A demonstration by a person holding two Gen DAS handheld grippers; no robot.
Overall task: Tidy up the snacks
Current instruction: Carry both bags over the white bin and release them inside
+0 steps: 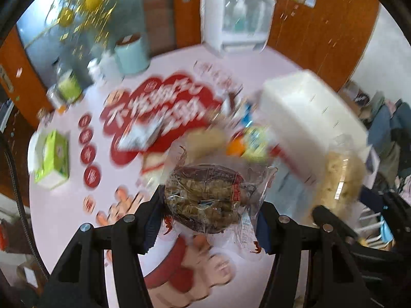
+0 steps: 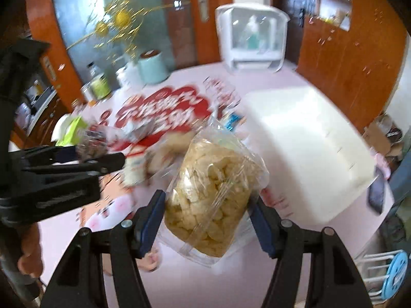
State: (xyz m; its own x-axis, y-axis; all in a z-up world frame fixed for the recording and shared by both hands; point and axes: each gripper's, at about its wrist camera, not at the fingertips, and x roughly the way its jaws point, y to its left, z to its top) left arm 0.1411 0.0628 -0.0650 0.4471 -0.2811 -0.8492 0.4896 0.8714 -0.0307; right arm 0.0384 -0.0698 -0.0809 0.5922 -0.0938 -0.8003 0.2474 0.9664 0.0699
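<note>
My left gripper (image 1: pixel 209 205) is shut on a clear packet of dark brown snack (image 1: pixel 208 195), held above the pink table (image 1: pixel 64 205). My right gripper (image 2: pixel 205 202) is shut on a clear bag of pale puffed snacks (image 2: pixel 210 195), also held above the table; that bag shows at the right of the left wrist view (image 1: pixel 341 177). The left gripper appears at the left of the right wrist view (image 2: pixel 108 159). A white bin (image 2: pixel 308 148) stands on the table to the right. A loose pile of snack packets (image 1: pixel 231 138) lies beside the bin. Both views are motion-blurred.
A green tissue box (image 1: pixel 52 156) sits at the table's left edge. A mint canister (image 1: pixel 131 54), jars (image 1: pixel 68 87) and a white cabinet-like box (image 1: pixel 236 18) stand at the far side. A flat silver packet (image 1: pixel 143 136) lies on the red print. A blue stool (image 2: pixel 393 274) stands at lower right.
</note>
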